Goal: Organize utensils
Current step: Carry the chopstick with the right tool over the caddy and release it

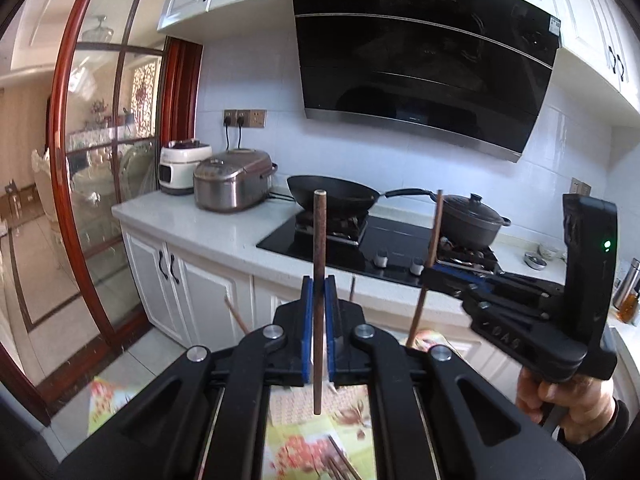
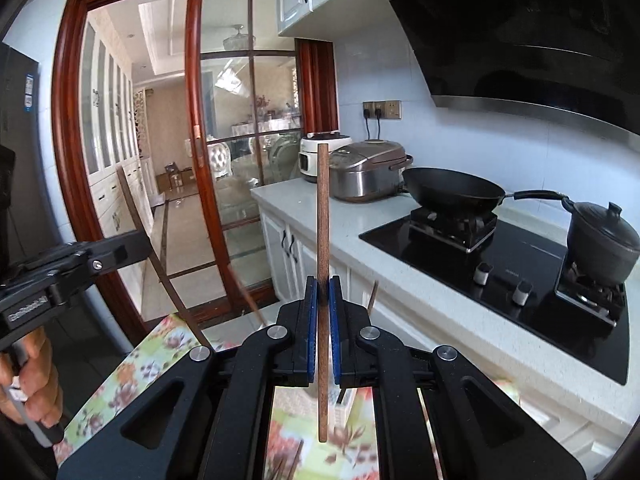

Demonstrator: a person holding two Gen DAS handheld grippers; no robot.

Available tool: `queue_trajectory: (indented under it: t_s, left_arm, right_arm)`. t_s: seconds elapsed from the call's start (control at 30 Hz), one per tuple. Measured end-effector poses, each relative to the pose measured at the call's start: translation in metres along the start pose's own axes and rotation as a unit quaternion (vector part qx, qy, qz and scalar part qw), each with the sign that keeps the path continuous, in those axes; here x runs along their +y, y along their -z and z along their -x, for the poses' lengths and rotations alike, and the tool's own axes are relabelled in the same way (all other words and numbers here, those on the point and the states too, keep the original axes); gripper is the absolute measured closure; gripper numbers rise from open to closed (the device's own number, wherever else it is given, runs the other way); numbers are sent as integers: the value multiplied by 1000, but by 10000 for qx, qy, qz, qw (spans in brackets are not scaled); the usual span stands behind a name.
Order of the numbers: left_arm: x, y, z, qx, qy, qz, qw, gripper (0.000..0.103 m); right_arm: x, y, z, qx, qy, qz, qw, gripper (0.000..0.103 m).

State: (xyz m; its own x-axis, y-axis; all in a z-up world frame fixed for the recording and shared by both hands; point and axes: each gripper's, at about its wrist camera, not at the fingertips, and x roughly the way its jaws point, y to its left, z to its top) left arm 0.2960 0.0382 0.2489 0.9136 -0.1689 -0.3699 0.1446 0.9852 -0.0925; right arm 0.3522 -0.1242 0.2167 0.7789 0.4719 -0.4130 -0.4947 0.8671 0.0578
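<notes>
In the left wrist view my left gripper point(image 1: 319, 286) is shut on a brown wooden chopstick point(image 1: 319, 236) that stands upright between the blue pads. To its right, my right gripper point(image 1: 430, 274) pinches a second chopstick point(image 1: 436, 224), tilted slightly. The right wrist view shows the right gripper point(image 2: 323, 286) shut on its upright chopstick point(image 2: 323, 208), with the left gripper point(image 2: 128, 250) at the left edge holding its slanted chopstick point(image 2: 160, 264). Both are raised above a floral tablecloth point(image 1: 296, 440), where more chopsticks point(image 1: 338, 460) lie. Other chopstick tips point(image 1: 236, 314) poke up behind the fingers.
Ahead runs a white counter point(image 1: 208, 224) with two rice cookers point(image 1: 232, 184), a black hob point(image 1: 384, 248), a wok point(image 1: 332, 192) and a lidded pot point(image 1: 472, 220) under a black hood point(image 1: 420, 60). A red-framed glass sliding door point(image 2: 240, 160) stands left. A hand point(image 1: 568, 396) grips the right tool.
</notes>
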Motion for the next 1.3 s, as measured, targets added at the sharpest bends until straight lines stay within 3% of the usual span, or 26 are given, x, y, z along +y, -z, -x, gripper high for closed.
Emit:
queue_trajectory:
  t_s: [0.3,0.63,1.07,1.3]
  left_arm:
    - [13,-10,-56,119,-306,-36,9995,97]
    - [41,29,-115,654,-354,294,9968,97]
    - [42,70,-150,1537,-252,295,9873,97]
    - [42,67,-162,1845,-213,235,9823,96]
  right_arm:
    - [-3,-9,-65,-2,54,-74,10000,96]
    - [-4,20,-109,260,1,-117,9996,96]
    - [-4,54,-137,820,-90,-222,9963,96]
    - [-5,59,-148,1024,-92,-240,9944,96]
